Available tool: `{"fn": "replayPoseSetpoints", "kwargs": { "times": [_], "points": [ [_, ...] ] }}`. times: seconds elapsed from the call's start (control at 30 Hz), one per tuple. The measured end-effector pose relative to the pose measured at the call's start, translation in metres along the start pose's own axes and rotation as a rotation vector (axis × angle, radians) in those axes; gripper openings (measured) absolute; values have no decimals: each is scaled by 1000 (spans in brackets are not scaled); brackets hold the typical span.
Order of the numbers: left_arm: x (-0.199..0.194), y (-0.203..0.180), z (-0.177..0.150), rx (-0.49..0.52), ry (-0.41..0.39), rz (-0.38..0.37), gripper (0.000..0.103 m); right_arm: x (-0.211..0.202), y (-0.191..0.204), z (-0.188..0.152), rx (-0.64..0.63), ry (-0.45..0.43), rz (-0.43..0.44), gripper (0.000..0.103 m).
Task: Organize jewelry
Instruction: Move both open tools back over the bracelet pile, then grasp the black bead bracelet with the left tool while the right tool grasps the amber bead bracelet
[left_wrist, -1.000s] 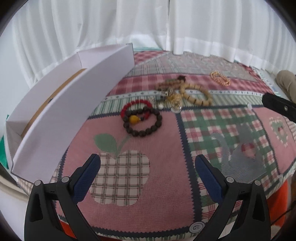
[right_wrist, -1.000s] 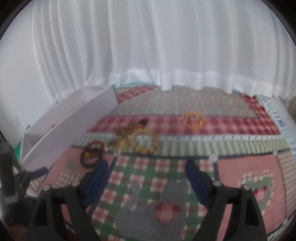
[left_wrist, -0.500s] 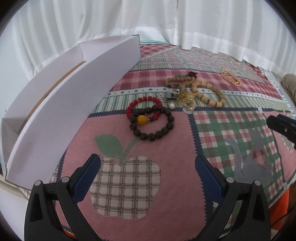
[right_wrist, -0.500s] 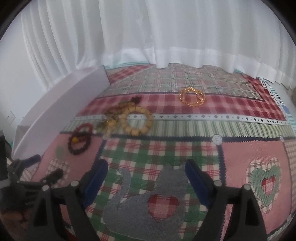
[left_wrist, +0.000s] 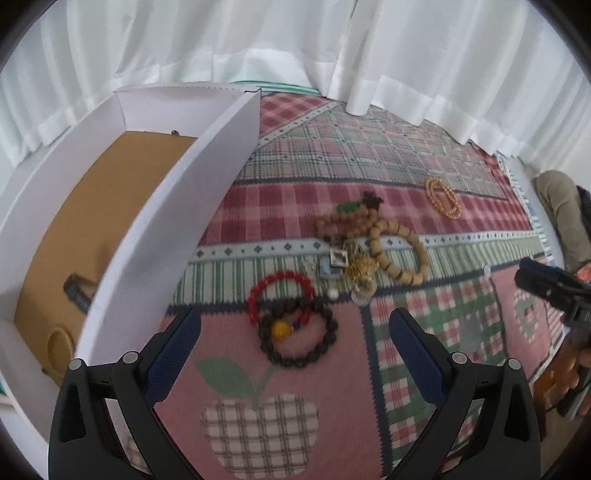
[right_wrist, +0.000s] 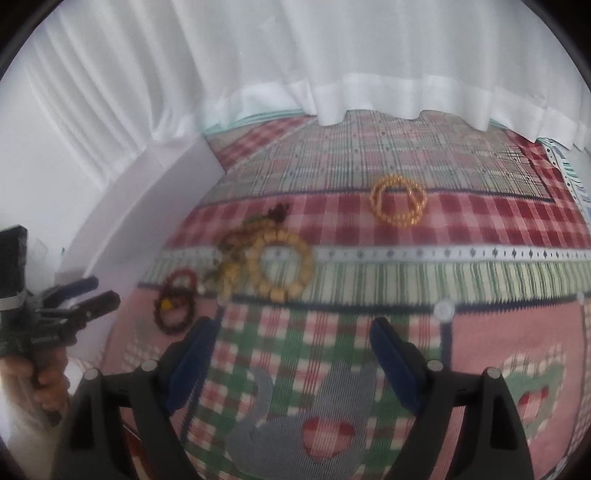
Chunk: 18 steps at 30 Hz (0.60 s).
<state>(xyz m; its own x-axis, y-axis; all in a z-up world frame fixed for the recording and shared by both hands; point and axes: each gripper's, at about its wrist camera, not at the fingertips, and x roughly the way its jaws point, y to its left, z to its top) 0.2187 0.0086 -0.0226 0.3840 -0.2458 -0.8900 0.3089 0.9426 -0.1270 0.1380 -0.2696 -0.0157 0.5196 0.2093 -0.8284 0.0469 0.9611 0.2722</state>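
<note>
The left gripper (left_wrist: 293, 341), its blue-padded fingers (left_wrist: 173, 354) spread wide and holding nothing, hovers above a patchwork quilted cloth (left_wrist: 332, 155) of pink, green and red checks with an appliqué apple (left_wrist: 258, 428). Directly between and just beyond its fingertips lies a dark brown beaded bracelet with one amber bead (left_wrist: 299, 338), overlapping a red beaded bracelet (left_wrist: 279, 291). Farther on rests a tangle of jewelry: a large tan wooden-bead bracelet (left_wrist: 400, 249), a second knobbly tan bead strand with a dark tassel (left_wrist: 343, 218), and a small heap of gold chain with square pendants (left_wrist: 351, 264), all touching one another. Well apart, on the red gingham strip, sits a gold beaded bracelet (left_wrist: 443, 197). To the left stands an open white cardboard box with a brown floor (left_wrist: 177, 206), its near wall just beside the red bracelet; a dark band (left_wrist: 75, 295) and a pale ring (left_wrist: 59, 341) lie inside. The right gripper (right_wrist: 291, 345), likewise spread wide and empty, is poised over the green-checked patch bearing a grey cat shape (right_wrist: 291, 406), near the tan wooden-bead bracelet; this view is blurred. White curtains (left_wrist: 295, 48) hang behind.
</note>
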Motion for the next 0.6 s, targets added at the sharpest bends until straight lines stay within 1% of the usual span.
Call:
{"fn": "replayPoseSetpoints", "kwargs": {
  "times": [0.1,0.17,0.37,0.47,0.6],
  "points": [
    [8,5,13,4,34,-13,102,-3,-9,27,19,19,-1,87],
    [16,8,15,0,58,-18,102,-4,-15,42,27,31,2,87],
    [47,16,0,-39,127,-8,101,12,-40,67,77,114,30,87],
    [56,20,-5,-66,143,-4,101,25,-52,80,86,153,19,87],
    [60,25,-5,-97,153,10,101,45,-56,95,76,215,37,87]
  ]
}}
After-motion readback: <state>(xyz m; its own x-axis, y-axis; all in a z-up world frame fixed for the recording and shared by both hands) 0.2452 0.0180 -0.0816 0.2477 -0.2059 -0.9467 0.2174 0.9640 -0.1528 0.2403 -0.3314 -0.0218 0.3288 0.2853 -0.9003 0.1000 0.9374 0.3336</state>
